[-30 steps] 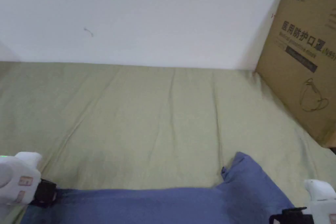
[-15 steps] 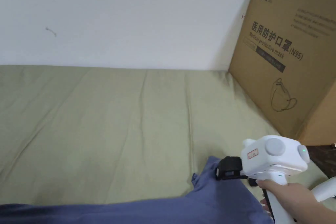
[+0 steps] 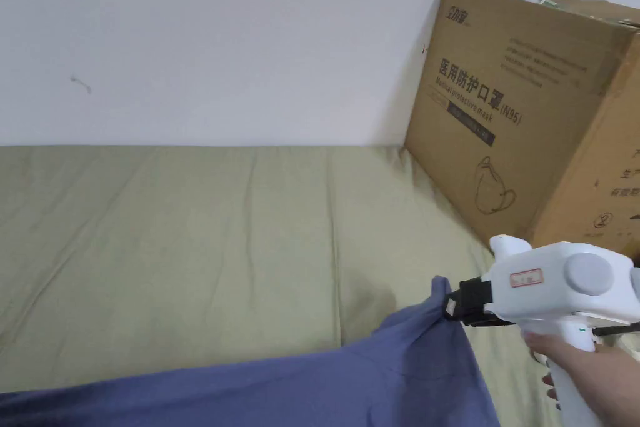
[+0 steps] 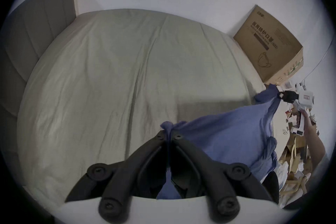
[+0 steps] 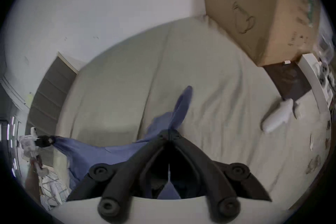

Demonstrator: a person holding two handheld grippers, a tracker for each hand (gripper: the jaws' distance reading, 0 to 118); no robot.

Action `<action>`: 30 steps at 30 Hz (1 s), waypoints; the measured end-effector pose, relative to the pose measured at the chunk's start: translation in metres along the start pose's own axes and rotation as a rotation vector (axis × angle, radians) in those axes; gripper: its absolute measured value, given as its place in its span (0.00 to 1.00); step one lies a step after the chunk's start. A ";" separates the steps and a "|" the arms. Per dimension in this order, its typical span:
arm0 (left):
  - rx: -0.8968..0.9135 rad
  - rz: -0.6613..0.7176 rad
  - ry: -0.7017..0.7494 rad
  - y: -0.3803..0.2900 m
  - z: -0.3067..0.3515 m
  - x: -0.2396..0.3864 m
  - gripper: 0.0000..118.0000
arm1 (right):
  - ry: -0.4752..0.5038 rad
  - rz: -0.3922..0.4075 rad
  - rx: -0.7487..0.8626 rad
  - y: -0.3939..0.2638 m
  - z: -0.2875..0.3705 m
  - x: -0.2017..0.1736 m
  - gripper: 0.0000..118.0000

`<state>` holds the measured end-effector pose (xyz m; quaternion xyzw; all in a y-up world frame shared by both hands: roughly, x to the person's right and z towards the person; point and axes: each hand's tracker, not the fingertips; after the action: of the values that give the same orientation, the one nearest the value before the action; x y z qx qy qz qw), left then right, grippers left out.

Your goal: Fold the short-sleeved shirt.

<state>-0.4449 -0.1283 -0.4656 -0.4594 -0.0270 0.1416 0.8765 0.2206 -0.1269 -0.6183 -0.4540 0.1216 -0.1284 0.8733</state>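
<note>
Soft, even light fills the head view, sharp throughout, with a faint shadow where the cardboard box [image 3: 525, 115] meets the wall [image 3: 219, 40]. Both gripper views are dimmer, fisheye-bent with black vignetted corners (the right one smeared by motion blur, especially toward its right edge).

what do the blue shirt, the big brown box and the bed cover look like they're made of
Blue shirt: soft, thin matte fabric, probably a cotton-type knit; it sags and bunches where the right gripper pinches it.
Brown box: corrugated cardboard by its look, matte brown with printed sides and creased edges.
Bed cover: matte woven cloth, pale green, with long soft wrinkles; the fibre can't be told.
</note>
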 end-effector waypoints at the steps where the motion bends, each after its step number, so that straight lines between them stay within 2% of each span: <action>1: 0.015 -0.001 -0.013 -0.005 0.012 0.001 0.02 | -0.004 0.014 0.015 -0.015 0.029 -0.010 0.00; 8: 0.011 -0.070 -0.042 -0.062 0.066 0.005 0.02 | 0.044 -0.043 -0.037 -0.118 0.128 0.005 0.00; 12: -0.066 -0.083 -0.052 -0.115 0.075 0.003 0.02 | 0.025 -0.079 -0.136 -0.188 0.144 0.027 0.00; 16: -0.130 -0.055 -0.045 -0.160 0.077 -0.004 0.02 | -0.008 -0.167 -0.238 -0.247 0.137 0.042 0.00; 20: -0.158 -0.058 -0.015 -0.184 0.078 -0.006 0.02 | -0.033 -0.164 -0.269 -0.276 0.126 0.043 0.00; 24: -0.174 -0.067 0.023 -0.193 0.075 -0.017 0.02 | -0.101 -0.180 -0.312 -0.283 0.123 0.038 0.00; 26: -0.172 -0.066 0.032 -0.195 0.075 -0.021 0.02 | -0.110 -0.153 -0.290 -0.284 0.123 0.032 0.00; 27: -0.164 -0.067 0.051 -0.196 0.076 -0.021 0.02 | -0.135 -0.114 -0.274 -0.283 0.122 0.029 0.00; 28: -0.160 -0.064 0.059 -0.193 0.081 -0.026 0.08 | -0.147 -0.087 -0.259 -0.281 0.122 0.025 0.13; 29: -0.154 -0.048 0.046 -0.193 0.083 -0.028 0.21 | -0.160 -0.072 -0.247 -0.283 0.126 0.018 0.34; 30: -0.141 -0.009 0.012 -0.193 0.086 -0.031 0.39 | -0.193 -0.060 -0.243 -0.283 0.126 0.013 0.62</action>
<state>-0.4467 -0.1719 -0.2563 -0.5208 -0.0339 0.1326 0.8426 0.2421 -0.1925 -0.3160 -0.5702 0.0384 -0.0945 0.8152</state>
